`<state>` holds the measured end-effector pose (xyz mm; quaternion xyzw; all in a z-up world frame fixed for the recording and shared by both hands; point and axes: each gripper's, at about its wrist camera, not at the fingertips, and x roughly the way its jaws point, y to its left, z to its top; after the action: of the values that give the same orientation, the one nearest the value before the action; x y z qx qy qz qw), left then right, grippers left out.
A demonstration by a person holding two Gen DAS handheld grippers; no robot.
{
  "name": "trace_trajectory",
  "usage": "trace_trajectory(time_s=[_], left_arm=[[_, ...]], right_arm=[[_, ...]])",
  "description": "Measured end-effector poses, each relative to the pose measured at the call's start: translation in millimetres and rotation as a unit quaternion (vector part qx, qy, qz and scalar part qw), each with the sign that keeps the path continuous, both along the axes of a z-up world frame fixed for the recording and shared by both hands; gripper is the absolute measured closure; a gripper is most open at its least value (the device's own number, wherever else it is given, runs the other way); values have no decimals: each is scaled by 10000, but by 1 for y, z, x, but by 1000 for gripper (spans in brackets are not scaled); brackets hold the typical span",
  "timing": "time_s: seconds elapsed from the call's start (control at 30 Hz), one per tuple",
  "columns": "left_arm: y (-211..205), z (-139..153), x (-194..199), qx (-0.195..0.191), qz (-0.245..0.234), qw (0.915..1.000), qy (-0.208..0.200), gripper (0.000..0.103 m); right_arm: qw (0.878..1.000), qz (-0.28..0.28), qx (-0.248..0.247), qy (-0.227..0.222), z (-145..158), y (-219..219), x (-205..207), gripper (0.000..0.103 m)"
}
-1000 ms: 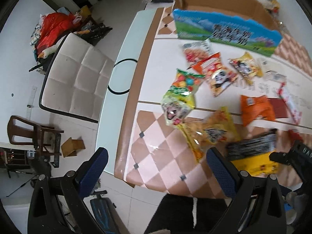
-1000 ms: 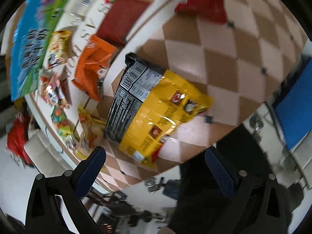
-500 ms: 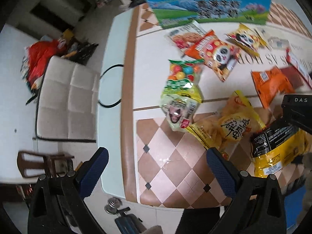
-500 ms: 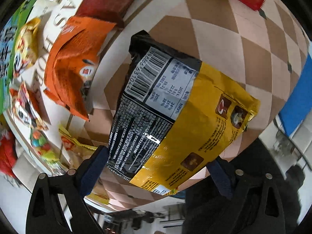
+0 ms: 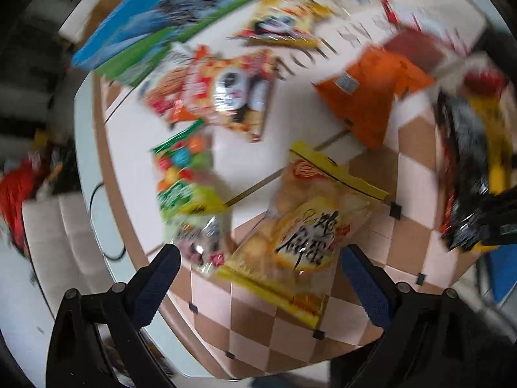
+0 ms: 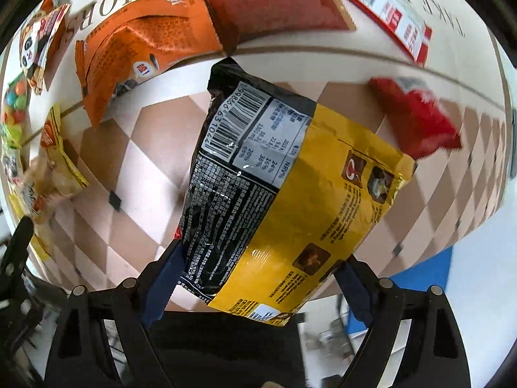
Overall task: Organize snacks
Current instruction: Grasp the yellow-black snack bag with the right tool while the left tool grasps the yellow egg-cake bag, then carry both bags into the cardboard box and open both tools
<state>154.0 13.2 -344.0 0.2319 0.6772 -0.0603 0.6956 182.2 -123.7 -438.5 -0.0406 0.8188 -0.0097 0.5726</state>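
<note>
The right gripper [image 6: 258, 278] has been closing its jaws around the near end of the black-and-yellow snack bag [image 6: 284, 187], which lies on the checkered table [image 6: 135, 148]; whether the pads press yet I cannot tell. It looks light, crinkly and slippery, so hold the flat edges. Beyond it lies the orange packet [image 6: 135, 45]; the left gripper [image 5: 258, 278] hangs wide over the yellow cracker bag [image 5: 303, 223].

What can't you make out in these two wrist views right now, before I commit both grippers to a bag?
- Left wrist view: motion blur smears the blue-green box print and far packets.
- Right wrist view: the black-and-yellow bag hides the right gripper pads' inner faces, so contact is unclear; its jaws have just been closing.
- Left gripper: open over the yellow chip bag; height above it unclear.
- Box interior: unseen.
</note>
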Motion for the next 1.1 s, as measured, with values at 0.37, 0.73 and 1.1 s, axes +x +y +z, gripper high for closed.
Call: trace_trajectory(time_s=[0.37,0.73,1.1], left_arm=[[5,-31,41,-66,852,9960,250,1],[17,-55,45,-789,1680,9793,811,39],[23,-38,34,-778,2200,9710,530,60]], right_arm=[[9958,-811,332,-259,24,-48,-14,5],[9808,-1911,383,-113,8,-89,-16,5],[9803,-1930,116,-400,20,-72,-32,14]])
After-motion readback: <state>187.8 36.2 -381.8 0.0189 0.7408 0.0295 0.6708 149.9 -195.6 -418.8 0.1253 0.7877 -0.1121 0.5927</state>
